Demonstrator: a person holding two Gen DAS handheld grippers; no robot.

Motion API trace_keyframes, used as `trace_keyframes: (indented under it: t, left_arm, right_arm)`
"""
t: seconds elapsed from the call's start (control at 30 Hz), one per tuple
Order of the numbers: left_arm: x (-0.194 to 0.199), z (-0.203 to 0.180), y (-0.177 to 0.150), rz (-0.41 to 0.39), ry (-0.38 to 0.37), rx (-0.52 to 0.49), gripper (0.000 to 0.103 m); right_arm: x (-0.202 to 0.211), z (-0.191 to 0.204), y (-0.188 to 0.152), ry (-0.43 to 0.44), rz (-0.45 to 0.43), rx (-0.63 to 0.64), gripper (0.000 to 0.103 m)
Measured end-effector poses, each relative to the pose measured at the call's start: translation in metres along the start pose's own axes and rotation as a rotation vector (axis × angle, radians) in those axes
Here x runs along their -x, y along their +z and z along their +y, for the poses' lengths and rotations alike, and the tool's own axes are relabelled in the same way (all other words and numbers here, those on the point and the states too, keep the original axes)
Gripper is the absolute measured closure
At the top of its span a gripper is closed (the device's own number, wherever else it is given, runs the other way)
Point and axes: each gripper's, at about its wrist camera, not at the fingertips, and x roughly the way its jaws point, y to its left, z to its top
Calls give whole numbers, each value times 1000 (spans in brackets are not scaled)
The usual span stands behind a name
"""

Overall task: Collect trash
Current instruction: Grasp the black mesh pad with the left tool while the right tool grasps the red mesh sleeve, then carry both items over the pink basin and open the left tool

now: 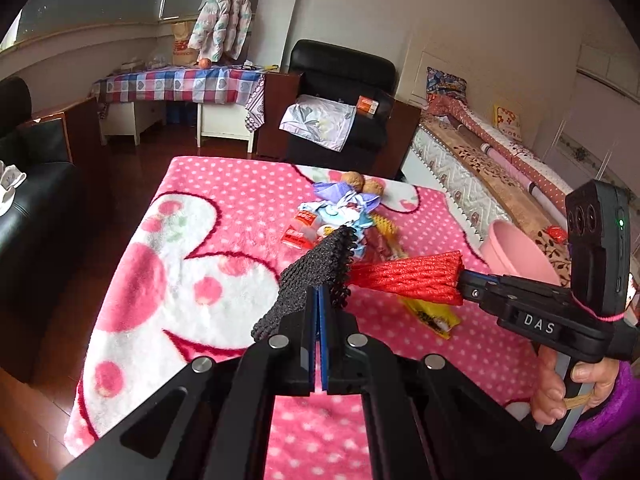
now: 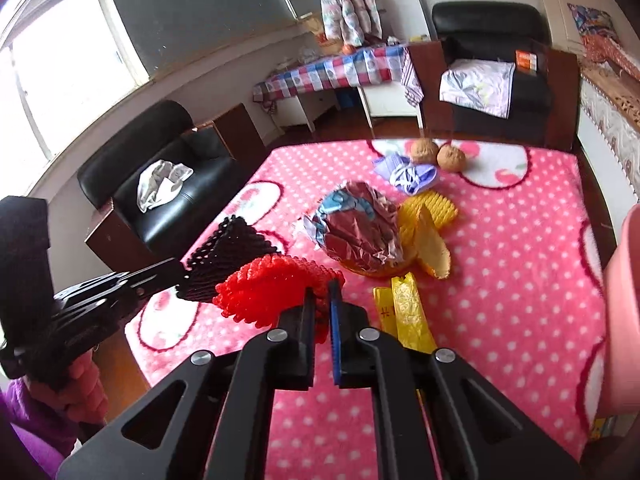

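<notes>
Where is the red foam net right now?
The red foam net is clamped in the right gripper, lifted above the pink dotted blanket, just right of the black foam net held by the left gripper.

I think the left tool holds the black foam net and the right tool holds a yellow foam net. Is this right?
Not quite. The left tool does hold the black foam net, but the right tool holds a red foam net, as the right wrist view shows. The yellow foam net lies on the blanket.

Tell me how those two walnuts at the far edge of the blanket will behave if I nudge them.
The walnuts look round and hard, so they would probably roll. The fluffy blanket may slow them, but they sit near its far edge and could drop off.
</notes>
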Motion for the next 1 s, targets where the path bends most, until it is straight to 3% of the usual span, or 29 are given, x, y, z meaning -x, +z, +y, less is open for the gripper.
trace_keyframes:
  t: [0.5, 1.0]
  left_arm:
    - [13, -66, 26, -50, -111, -106, 103]
    - [-22, -181, 58, -47, -339, -280, 103]
  right_arm:
    - [71, -48, -3, -93, -150, -134, 97]
    - [134, -133, -19, -335, -283, -293, 97]
